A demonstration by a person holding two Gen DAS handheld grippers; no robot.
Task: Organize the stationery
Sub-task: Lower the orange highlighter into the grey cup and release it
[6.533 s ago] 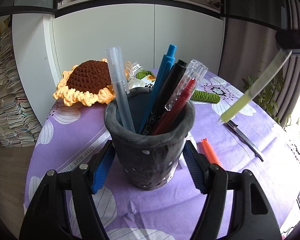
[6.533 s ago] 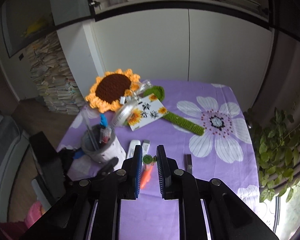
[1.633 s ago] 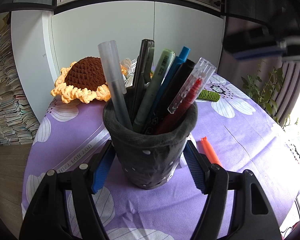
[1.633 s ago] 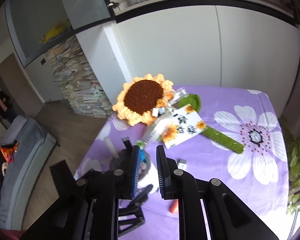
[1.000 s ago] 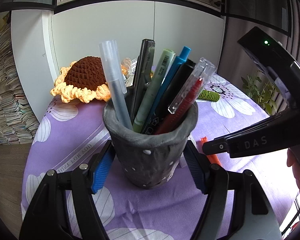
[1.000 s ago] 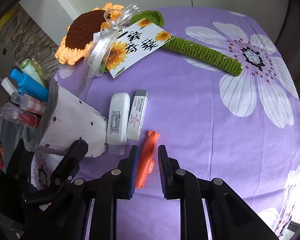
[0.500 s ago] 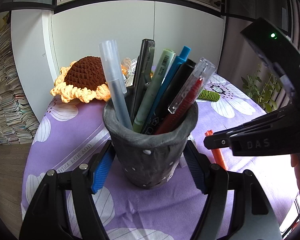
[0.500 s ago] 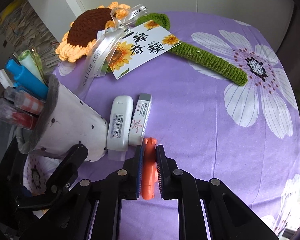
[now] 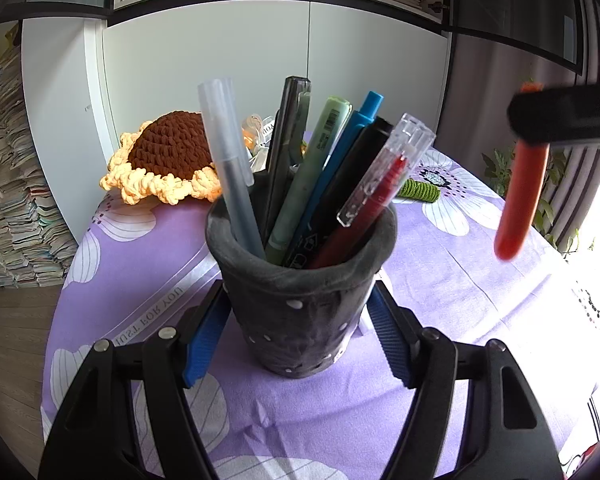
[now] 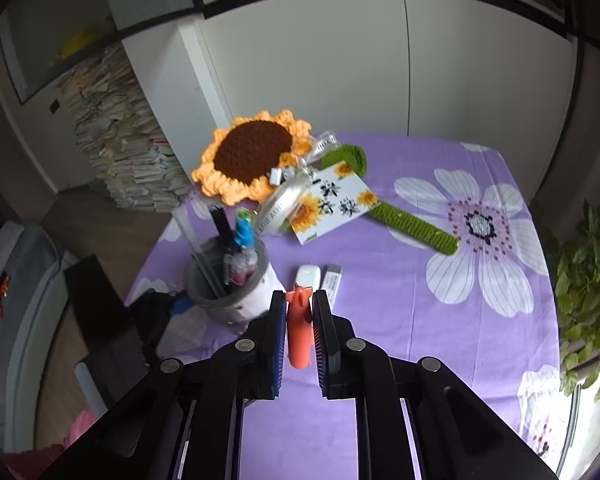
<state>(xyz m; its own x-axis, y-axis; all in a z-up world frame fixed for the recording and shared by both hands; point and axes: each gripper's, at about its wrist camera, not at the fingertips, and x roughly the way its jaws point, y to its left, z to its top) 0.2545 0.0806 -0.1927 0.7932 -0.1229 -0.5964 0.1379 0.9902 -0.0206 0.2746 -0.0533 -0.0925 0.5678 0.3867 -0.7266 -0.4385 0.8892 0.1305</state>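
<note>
A dark grey felt pen holder (image 9: 300,312) with several pens in it stands on the purple flowered tablecloth (image 9: 440,280). My left gripper (image 9: 298,332) is shut on it, blue pads pressed to both sides. My right gripper (image 10: 299,320) is shut on an orange pen (image 10: 299,332), lifted clear of the table. In the left wrist view that orange pen (image 9: 520,200) hangs tip down from the right gripper (image 9: 564,120), up and to the right of the holder. From the right wrist view the pen holder (image 10: 224,280) sits below and left of the held pen.
A crochet sunflower (image 10: 252,156) with a green stem (image 10: 412,224) and a printed card (image 10: 332,204) lies at the back of the table. A white correction tape (image 10: 309,276) and an eraser (image 10: 332,280) lie beside the holder. A plant (image 10: 588,280) stands off the right edge.
My right gripper closed on the orange pen lying on the cloth and rose with it, well above the table. The left gripper and the pen holder stayed still.
</note>
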